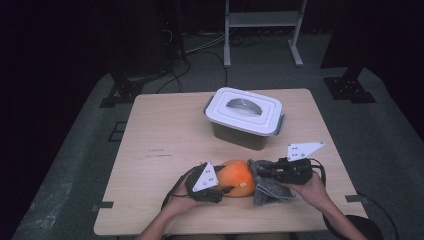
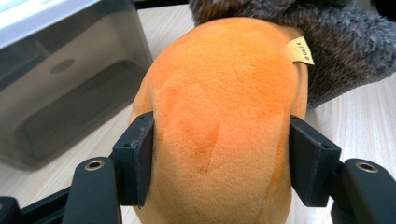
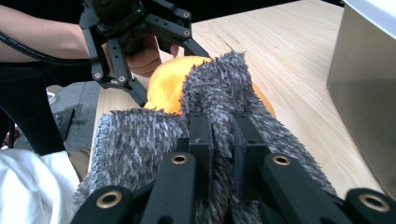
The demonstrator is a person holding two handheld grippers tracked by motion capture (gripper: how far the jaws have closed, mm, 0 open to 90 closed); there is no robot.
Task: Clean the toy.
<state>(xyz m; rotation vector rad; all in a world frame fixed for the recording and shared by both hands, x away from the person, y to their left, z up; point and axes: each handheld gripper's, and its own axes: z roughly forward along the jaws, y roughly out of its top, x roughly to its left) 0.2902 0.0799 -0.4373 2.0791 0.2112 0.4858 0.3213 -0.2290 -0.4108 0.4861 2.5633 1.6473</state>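
The high view takes in one wooden table (image 1: 165, 130) with one lidded plastic box (image 1: 245, 117) above centre and one plush toy (image 1: 237, 178) low in the frame, its orange body lying between two grippers. The left gripper view adds a small cloth tag (image 2: 300, 50) at upper right and smooth orange pile, with the left gripper (image 2: 219, 158) pinching the rounded body from both sides. In the right gripper view the right gripper (image 3: 223, 140) is clamped on a fold of the shaggy grey fur (image 3: 140, 140), its jaws nearly together.
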